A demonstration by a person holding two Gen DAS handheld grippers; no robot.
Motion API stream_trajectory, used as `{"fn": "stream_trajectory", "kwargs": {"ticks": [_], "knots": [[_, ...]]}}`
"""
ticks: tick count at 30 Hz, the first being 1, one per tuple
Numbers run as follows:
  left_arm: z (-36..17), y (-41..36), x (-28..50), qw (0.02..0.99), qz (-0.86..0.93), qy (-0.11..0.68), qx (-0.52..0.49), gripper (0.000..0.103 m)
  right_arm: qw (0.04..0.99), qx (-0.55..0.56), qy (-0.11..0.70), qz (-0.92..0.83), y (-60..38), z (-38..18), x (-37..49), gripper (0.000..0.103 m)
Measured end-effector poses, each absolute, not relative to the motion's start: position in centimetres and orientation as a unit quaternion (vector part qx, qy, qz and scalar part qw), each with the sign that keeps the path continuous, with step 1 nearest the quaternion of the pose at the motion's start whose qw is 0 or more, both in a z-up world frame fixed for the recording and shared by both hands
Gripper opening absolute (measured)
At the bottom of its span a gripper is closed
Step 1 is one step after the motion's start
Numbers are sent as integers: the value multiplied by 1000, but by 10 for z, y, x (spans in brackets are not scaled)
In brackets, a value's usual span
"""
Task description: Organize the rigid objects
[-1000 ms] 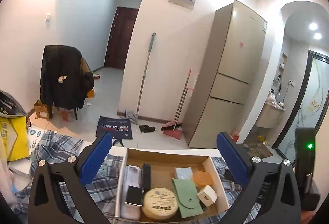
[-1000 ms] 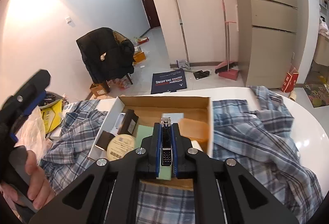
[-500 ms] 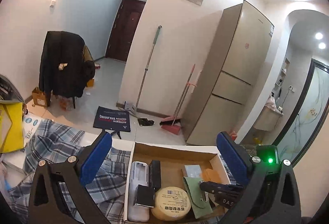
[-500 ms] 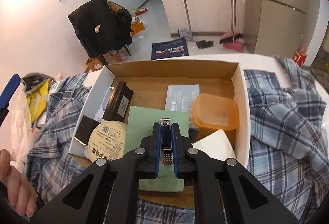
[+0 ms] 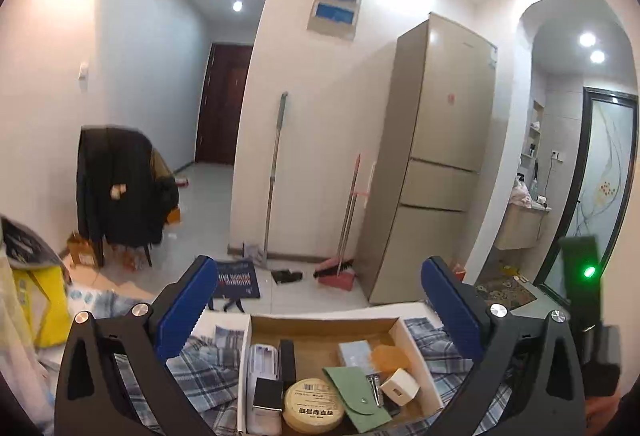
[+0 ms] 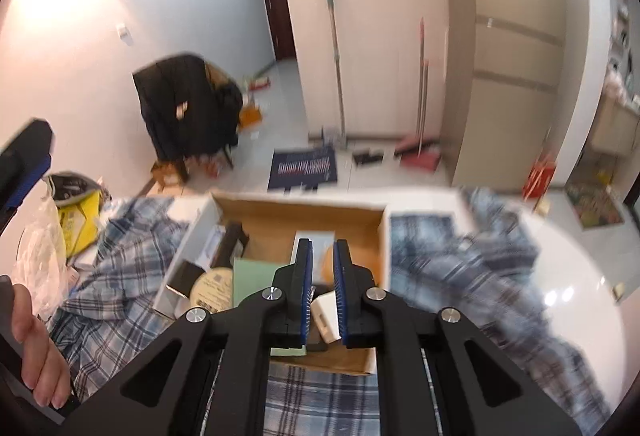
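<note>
Now that the right gripper (image 6: 321,290) has parted narrowly and released it, the nail clipper (image 5: 375,389) lies inside the cardboard box (image 5: 325,325) on the green pouch (image 5: 354,396), so that item looks stowed; the left gripper (image 5: 316,310) gapes wide, empty.

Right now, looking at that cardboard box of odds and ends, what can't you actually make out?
- Nail clipper: visible in the left wrist view, hidden behind the right gripper in the right wrist view.
- White charger: mostly covered by that gripper's fingers.
- Round tin: label print too small to read.
- Cardboard box: near edge cut off by the frame in the left wrist view.
- Plaid shirt: motion-blurred in the right wrist view.
</note>
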State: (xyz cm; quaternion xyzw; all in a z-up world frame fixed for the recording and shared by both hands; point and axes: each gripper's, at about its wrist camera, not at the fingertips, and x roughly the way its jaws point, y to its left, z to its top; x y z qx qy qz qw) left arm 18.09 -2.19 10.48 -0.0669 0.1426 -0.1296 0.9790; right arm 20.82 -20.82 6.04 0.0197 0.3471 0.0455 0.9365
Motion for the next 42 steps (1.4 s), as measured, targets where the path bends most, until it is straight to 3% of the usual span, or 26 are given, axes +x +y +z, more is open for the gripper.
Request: {"fn": "stream_trajectory", "kwargs": {"ticks": [3,7,9,11,16,26,42], "knots": [[125,-26,152,985,-123,114,-46,103,952,20,301,46,-211,92,179,15],[149,-25,109,989,-115,79,-41,103,969,14,242,46,-208,124,134,50],[159,-22,83,991,-111,60,-41,103,977,5,209,48,-206,140,107,60],[167,-22,61,994,-103,37,-29,103,983,-6,175,48,-203,153,82,83],[185,-13,9,996,-90,-6,-13,103,996,-27,86,28,-196,179,23,103],[180,-5,-53,991,-124,-43,19,103,999,-31,33,25,-193,183,-30,103],[48,-20,-31,994,-108,23,17,103,989,-16,148,3,-213,35,3,103]]}}
